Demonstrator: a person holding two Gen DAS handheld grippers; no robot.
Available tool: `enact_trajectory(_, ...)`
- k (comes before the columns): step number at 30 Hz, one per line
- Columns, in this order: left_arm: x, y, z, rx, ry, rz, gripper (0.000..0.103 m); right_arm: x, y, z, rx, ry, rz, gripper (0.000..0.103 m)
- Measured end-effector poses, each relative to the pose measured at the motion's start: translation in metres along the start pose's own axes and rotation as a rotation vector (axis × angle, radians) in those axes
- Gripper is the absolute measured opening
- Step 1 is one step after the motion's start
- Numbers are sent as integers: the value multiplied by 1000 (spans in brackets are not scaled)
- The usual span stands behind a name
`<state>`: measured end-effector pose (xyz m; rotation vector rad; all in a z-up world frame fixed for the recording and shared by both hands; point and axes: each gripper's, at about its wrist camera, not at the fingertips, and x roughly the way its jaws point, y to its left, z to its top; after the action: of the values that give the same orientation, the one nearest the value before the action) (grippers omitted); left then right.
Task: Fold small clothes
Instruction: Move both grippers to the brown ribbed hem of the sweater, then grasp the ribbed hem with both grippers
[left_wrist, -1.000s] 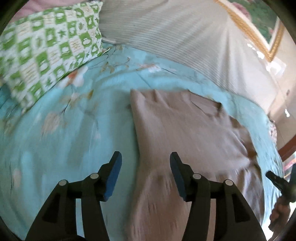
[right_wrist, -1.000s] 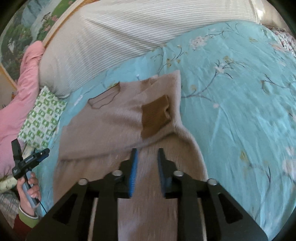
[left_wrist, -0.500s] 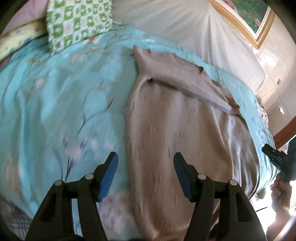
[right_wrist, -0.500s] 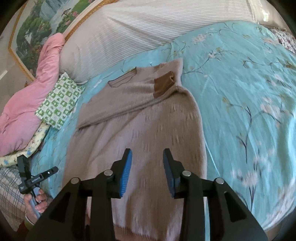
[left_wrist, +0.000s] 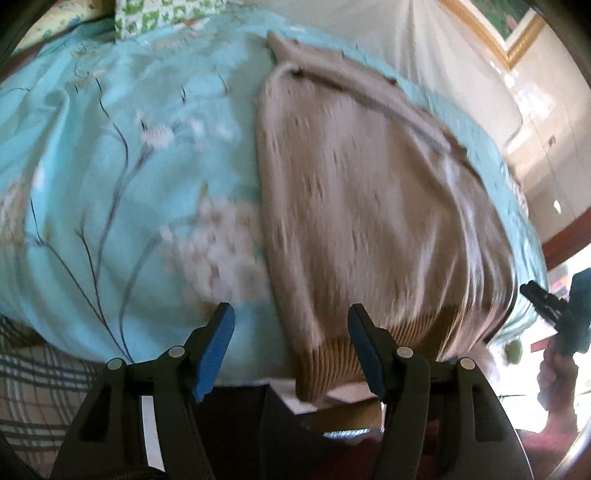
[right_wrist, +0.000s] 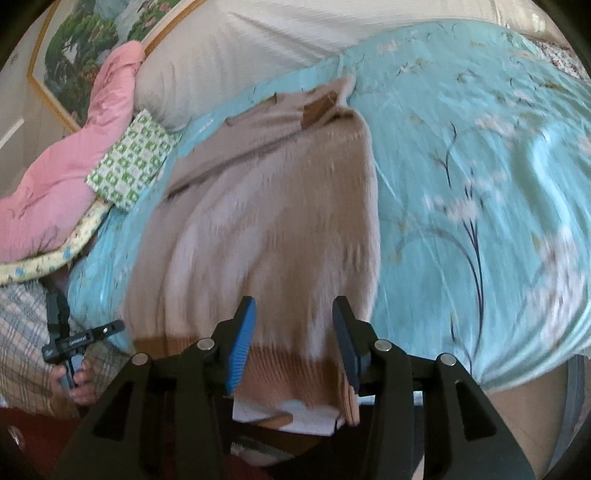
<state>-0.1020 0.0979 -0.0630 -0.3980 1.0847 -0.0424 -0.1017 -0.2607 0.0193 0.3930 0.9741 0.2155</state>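
Note:
A beige knit sweater (left_wrist: 362, 206) lies flat on the turquoise floral bedspread (left_wrist: 122, 177), sleeves folded in at the far end, its ribbed brown hem (left_wrist: 332, 362) hanging over the bed's near edge. My left gripper (left_wrist: 290, 349) is open and empty, just short of the hem's left corner. In the right wrist view the sweater (right_wrist: 266, 221) shows a brown cuff (right_wrist: 317, 110) at the far end. My right gripper (right_wrist: 295, 338) is open and empty above the hem's right part (right_wrist: 291, 373).
A green checked pillow (right_wrist: 129, 162), a pink quilt (right_wrist: 66, 162) and a white striped bolster (right_wrist: 258, 48) lie at the head of the bed. A plaid sheet (left_wrist: 33, 398) hangs at the left. The other hand's gripper (left_wrist: 554, 306) shows at the right edge.
Both grippers have drawn back from the sweater's middle to its hem at the near bed edge. The right gripper's jaws have opened wider.

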Motion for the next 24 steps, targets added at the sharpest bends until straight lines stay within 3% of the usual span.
enact_trajectory(3,11,-3,-12,14,47,-20,64,-5,-3,-16,-40,26,-14,50)
enact_trajectory(6,26,-7,-19,9,102,-85,64,-3,-11,-28,-33,51,4,51)
enact_trajectory(19,43,-13,-12,29,124,-136,62,33,-21,-35,-64,133,31,51)
enact_trajectory(21,43,-14,-12,30,118,-124,57,34,-22,-36,-83,134,43,51)
enact_trajectory(22,42,-14,-13,45,115,-103,50,34,-22,-37,-90,137,43,49)
enact_trajectory(23,42,-17,-14,66,115,-83,36,34,-22,-37,-95,140,43,35)
enact_trajectory(24,41,-17,-16,71,118,-81,26,36,-24,-38,-88,149,48,10)
